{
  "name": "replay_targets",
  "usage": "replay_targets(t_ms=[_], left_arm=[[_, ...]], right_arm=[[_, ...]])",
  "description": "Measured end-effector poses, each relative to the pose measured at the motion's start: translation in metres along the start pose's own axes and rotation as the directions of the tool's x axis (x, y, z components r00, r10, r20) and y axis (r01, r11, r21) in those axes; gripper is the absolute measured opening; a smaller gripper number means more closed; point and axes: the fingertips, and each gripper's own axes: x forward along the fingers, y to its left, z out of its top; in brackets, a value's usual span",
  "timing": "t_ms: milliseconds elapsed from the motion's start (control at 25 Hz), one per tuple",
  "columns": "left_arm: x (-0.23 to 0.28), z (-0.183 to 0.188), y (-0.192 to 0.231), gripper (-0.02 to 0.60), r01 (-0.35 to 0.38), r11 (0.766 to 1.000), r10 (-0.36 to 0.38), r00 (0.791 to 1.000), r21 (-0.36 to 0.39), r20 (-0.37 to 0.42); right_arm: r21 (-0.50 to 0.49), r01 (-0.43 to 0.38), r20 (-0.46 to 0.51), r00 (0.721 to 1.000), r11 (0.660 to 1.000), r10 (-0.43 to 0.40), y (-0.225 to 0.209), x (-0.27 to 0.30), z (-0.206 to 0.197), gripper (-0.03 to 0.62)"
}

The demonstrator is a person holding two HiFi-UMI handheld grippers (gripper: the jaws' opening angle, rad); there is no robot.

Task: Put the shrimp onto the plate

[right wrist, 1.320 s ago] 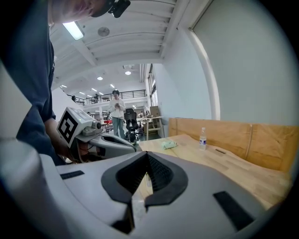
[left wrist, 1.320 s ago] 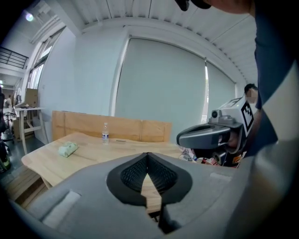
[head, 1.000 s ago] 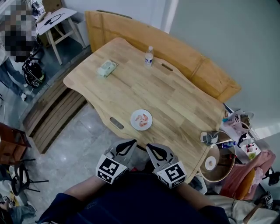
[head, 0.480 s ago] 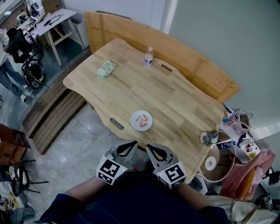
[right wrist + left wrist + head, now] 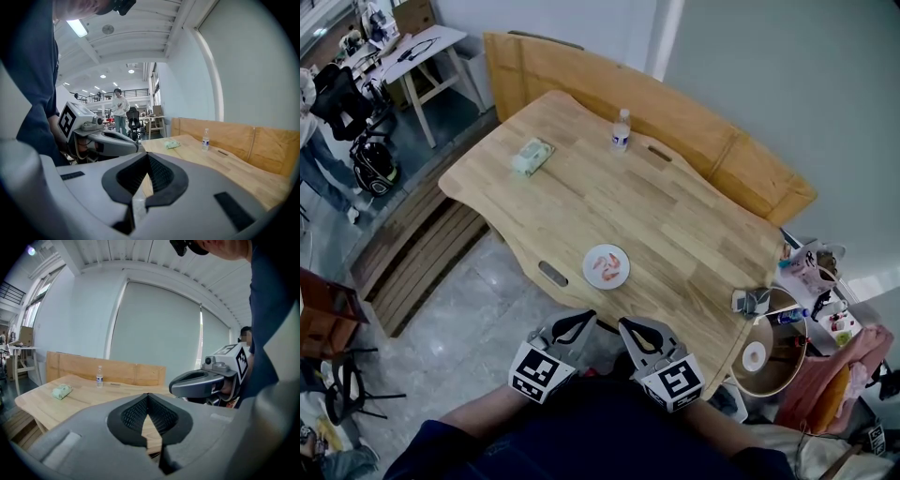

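A small white plate sits near the wooden table's near edge, with orange-pink shrimp lying on it. Both grippers hang below the table edge, close to the person's body and apart from the plate. My left gripper is shut with nothing between its jaws; its jaw tips meet in the left gripper view. My right gripper is likewise shut and holds nothing. The plate does not show in either gripper view.
On the wooden table stand a water bottle at the far side and a green packet at the far left. A wooden board leans behind. A stool with clutter stands right. A person stands at far left.
The head view has shifted slightly, so table and plate sit a little lower and to the right. Both grippers stay shut near the body.
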Motion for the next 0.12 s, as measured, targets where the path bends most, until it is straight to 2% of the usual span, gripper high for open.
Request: replay_targets(t_ms=[120], left_arm=[[-0.0006,-0.001,0.0009,0.006,0.0,1.0,0.0,1.0,0.006,-0.003]], right_arm=[[0.001,0.009,0.001,1.0,1.0,-0.009,-0.0024,-0.0007,-0.0021,0.009]])
